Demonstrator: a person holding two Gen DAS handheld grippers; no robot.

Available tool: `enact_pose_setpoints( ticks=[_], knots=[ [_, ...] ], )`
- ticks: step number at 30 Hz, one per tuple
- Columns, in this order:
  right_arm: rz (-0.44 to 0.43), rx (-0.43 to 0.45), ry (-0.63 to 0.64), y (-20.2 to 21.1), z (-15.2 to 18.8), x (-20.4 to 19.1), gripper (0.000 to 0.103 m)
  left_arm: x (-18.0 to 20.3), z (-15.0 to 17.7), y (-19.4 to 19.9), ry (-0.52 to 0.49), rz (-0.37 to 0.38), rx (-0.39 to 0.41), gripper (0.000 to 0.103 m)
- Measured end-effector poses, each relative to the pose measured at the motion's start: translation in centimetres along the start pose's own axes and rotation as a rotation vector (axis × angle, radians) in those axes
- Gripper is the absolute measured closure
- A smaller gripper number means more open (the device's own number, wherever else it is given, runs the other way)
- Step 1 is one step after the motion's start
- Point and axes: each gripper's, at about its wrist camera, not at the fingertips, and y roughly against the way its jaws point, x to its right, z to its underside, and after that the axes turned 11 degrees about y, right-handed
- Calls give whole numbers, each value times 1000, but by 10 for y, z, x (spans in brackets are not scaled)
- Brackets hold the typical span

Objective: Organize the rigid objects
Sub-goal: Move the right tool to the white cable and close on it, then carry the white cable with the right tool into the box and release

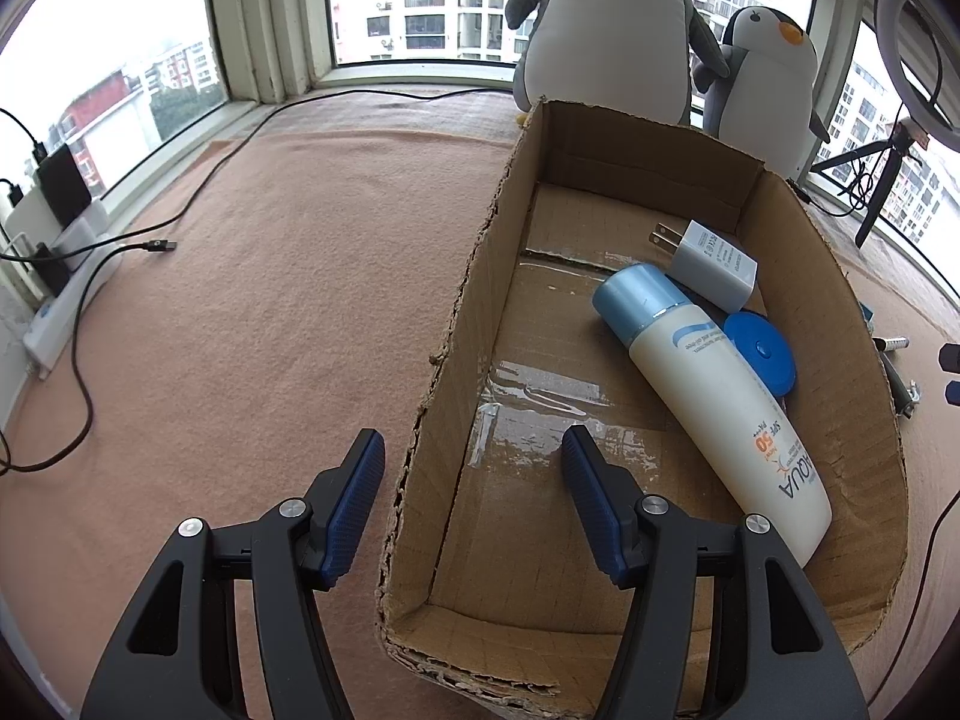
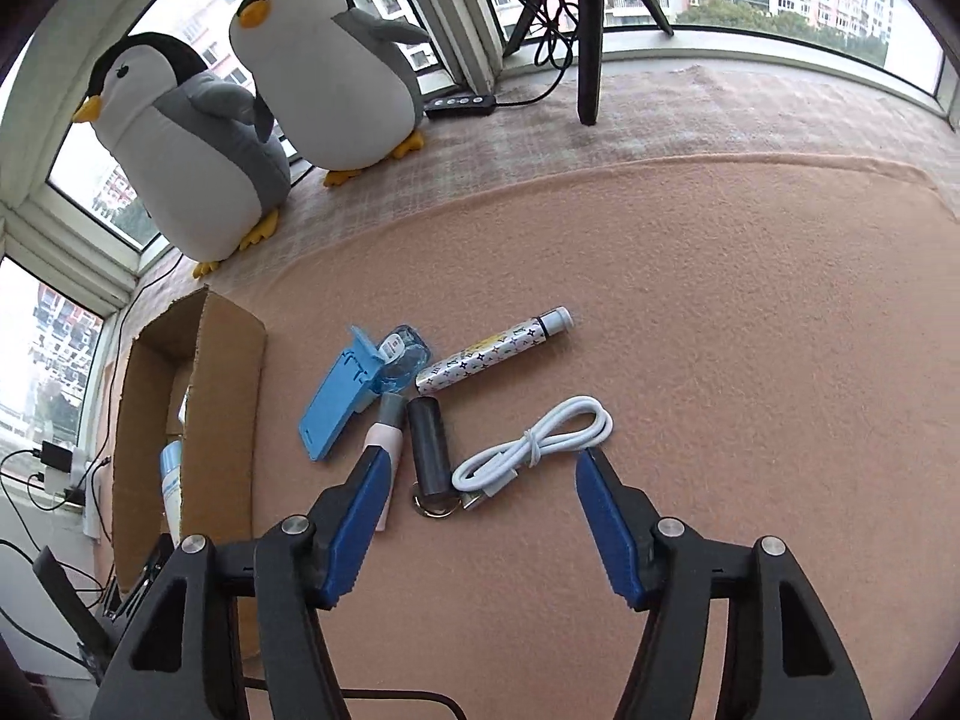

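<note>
An open cardboard box [image 1: 456, 324] [image 2: 222, 360] lies on the pink cloth. Inside it are a white sunscreen bottle with a blue cap [image 1: 720, 402], a white plug charger [image 1: 714, 264] and a blue round lid [image 1: 765, 354]. My left gripper [image 1: 474, 450] is open, straddling the box's left wall. My right gripper [image 2: 477, 468] is open above the cloth, just short of a coiled white cable [image 2: 534, 444], a dark cylinder with a ring [image 2: 429, 450], a pink-and-grey tube [image 2: 387, 438], a patterned pen [image 2: 498, 354] and blue plastic pieces [image 2: 342, 402].
Two plush penguins [image 2: 324, 60] [image 2: 186, 150] stand by the window behind the box. A black tripod [image 2: 588, 18] with a cable is at the back. A loose black cable [image 1: 162, 245] and a white power strip [image 1: 66, 300] lie on the left.
</note>
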Motion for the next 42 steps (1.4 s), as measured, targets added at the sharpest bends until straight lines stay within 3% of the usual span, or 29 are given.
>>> enact_pose_setpoints(
  ticks=[6, 14, 21, 27, 30, 35, 42],
  knots=[
    [-44, -68, -136, -21, 1, 24, 62, 0, 0, 0, 10, 10, -1, 41],
    [-61, -95, -177, -32, -7, 27, 63, 1, -1, 0, 15, 18, -2, 42],
    [23, -115, -84, -39, -18, 21, 75, 1, -1, 0, 16, 19, -2, 42],
    [147, -128, 100, -44, -26, 9, 79, 1, -1, 0, 15, 19, -2, 41],
    [196, -134, 173, -45, -26, 7, 86, 1, -1, 0, 15, 20, -2, 41],
    [206, -121, 241, -45, -21, 3, 90, 1, -1, 0, 15, 20, -2, 41],
    [171, -87, 202, -34, -10, 7, 90, 1, -1, 0, 15, 21, -2, 41]
  ],
)
